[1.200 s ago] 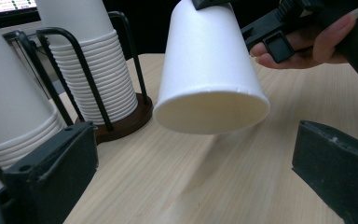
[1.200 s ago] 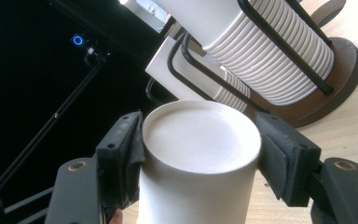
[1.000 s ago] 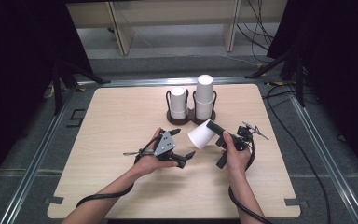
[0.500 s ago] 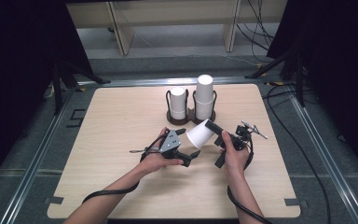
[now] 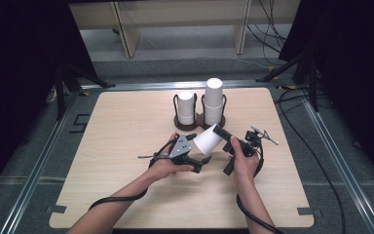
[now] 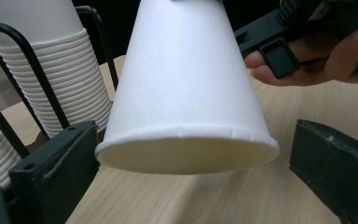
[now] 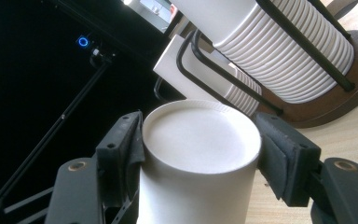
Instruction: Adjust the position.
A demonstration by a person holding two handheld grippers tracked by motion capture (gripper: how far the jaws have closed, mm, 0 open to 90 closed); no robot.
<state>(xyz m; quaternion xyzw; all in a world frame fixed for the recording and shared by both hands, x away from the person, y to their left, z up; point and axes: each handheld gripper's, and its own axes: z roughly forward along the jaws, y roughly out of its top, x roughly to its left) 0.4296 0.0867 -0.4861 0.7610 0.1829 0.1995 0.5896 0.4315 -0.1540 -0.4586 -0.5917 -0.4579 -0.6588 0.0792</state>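
Observation:
A white paper cup hangs tilted over the table's middle, with its base toward my right gripper, which is shut on it. In the right gripper view both pads press the cup just below its base, so my right gripper holds it firmly. My left gripper is open, with its jaws on either side of the cup's rim. In the left gripper view the cup opens downward between the jaws of my left gripper; the left jaw is close to the rim and the right jaw stands apart.
A black wire holder on a dark base stands behind the cup with two stacks of white cups, a shorter one and a taller one. Both stacks lie close ahead of the right gripper. Cables trail toward the table's near edge.
My left gripper has shifted slightly right and up, bringing its jaws around the cup's rim. The right gripper and the cup have kept still.

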